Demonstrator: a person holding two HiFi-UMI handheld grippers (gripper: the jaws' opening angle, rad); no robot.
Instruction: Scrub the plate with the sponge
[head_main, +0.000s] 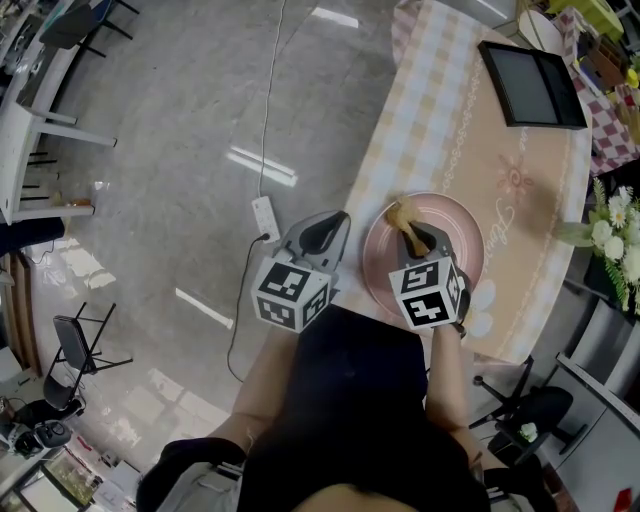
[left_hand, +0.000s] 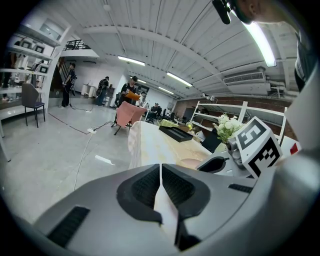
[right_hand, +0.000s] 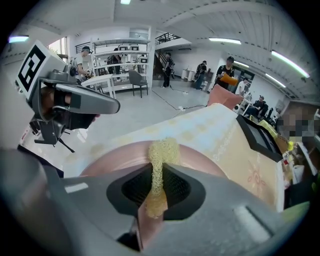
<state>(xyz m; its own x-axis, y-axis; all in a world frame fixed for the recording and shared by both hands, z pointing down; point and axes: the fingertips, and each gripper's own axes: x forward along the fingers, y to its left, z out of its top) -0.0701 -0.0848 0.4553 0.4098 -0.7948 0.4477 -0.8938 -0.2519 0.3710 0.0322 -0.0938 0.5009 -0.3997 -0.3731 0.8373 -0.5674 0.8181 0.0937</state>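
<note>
My right tool (head_main: 416, 238) is clamped on the one sponge (head_main: 402, 213), a yellow, coarse-meshed pad squeezed thin between the jaws, its free end over the single round pink plate (head_main: 455, 225). The plate lies lower centre-right in the head view, close to the counter's (head_main: 440, 120) near edge, with bare cloth beyond it. My left tool (head_main: 322, 232) is closed on nothing, off the counter's left edge, above glossy grey floor (head_main: 180, 130).

right tool (right_hand: 161, 176) | pinches sponge (right_hand: 162, 152) (yellow mesh) | over pink plate (right_hand: 115, 157)
</note>
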